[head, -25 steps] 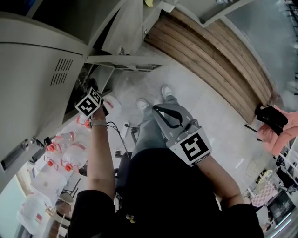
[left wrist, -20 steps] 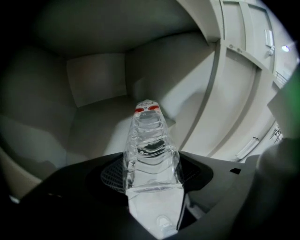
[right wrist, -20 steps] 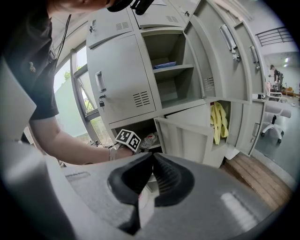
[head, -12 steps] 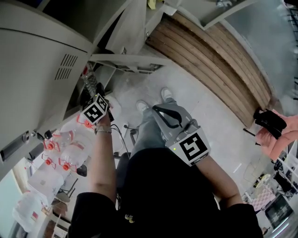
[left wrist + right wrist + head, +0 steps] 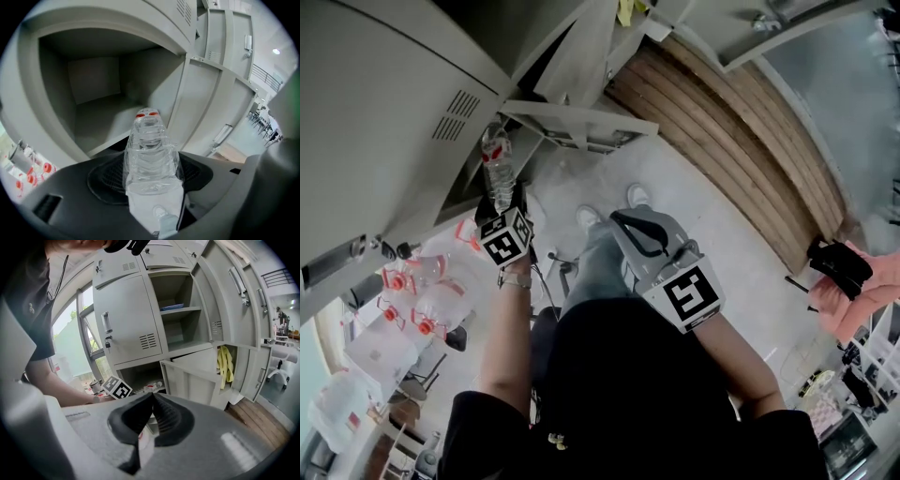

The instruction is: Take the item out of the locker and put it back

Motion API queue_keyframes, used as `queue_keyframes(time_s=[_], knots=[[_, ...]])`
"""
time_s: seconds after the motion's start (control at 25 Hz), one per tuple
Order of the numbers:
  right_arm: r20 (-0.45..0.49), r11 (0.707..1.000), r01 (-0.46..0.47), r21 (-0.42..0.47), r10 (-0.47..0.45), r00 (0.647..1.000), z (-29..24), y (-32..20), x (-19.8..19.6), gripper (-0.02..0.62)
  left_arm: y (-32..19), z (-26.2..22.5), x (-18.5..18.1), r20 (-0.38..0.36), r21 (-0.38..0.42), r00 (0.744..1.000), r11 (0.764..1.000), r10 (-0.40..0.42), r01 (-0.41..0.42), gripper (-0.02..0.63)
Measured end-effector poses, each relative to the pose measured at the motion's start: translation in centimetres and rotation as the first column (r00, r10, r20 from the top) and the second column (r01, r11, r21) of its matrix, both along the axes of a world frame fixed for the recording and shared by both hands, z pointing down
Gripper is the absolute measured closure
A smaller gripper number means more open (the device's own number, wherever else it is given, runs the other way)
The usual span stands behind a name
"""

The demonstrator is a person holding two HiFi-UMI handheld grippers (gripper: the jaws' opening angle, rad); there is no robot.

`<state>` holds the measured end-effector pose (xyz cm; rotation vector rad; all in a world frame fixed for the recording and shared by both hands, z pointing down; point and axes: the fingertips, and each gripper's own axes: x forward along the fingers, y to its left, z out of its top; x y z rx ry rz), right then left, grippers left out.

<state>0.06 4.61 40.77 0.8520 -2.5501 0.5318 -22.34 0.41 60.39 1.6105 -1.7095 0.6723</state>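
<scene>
A clear plastic water bottle [image 5: 497, 172] with a red cap [image 5: 146, 114] sticks up out of my left gripper [image 5: 500, 204], whose jaws are shut on its lower body. In the left gripper view the bottle [image 5: 150, 154] stands between the dark pads, just in front of the open, empty grey locker compartment [image 5: 93, 93]. My right gripper [image 5: 639, 230] hangs over the person's legs, away from the locker, its jaws shut with the tips touching [image 5: 152, 395]. From the right gripper view the left gripper's marker cube [image 5: 117, 387] and the bottle [image 5: 151, 387] show at the low compartment.
Several big water jugs with red caps [image 5: 417, 300] stand on the floor at the left. An open locker door [image 5: 581, 120] juts out ahead. A wooden bench [image 5: 741, 141] runs at the right. A yellow cloth [image 5: 226, 364] hangs inside another open door.
My left gripper has drawn back from the locker opening with the bottle in it, so the bottle now shows fully outside. The right gripper has stayed where it was.
</scene>
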Motion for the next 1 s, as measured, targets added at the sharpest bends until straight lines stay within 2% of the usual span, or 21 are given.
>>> queue_keyframes(time_s=[0.24, 0.48, 1.0], knots=[[0.000, 0.999, 0.036, 0.010, -0.036, 0.999, -0.2, 0.4, -0.7, 0.597, 3.5, 0.2, 0.6, -0.004, 0.014, 1.000, 1.000, 0.021, -0.021, 0.311], [-0.001, 0.996, 0.083, 0.012, -0.083, 0.997, 0.2, 0.8, -1.6, 0.597, 4.8, -0.6, -0.1, -0.002, 0.057, 1.000, 0.998, 0.011, -0.011, 0.314], [0.009, 0.988, 0.142, 0.060, -0.143, 0.990, -1.0, 0.3, -2.5, 0.597, 7.7, -6.5, 0.8, 0.003, 0.124, 0.998, 0.990, 0.068, -0.068, 0.318]])
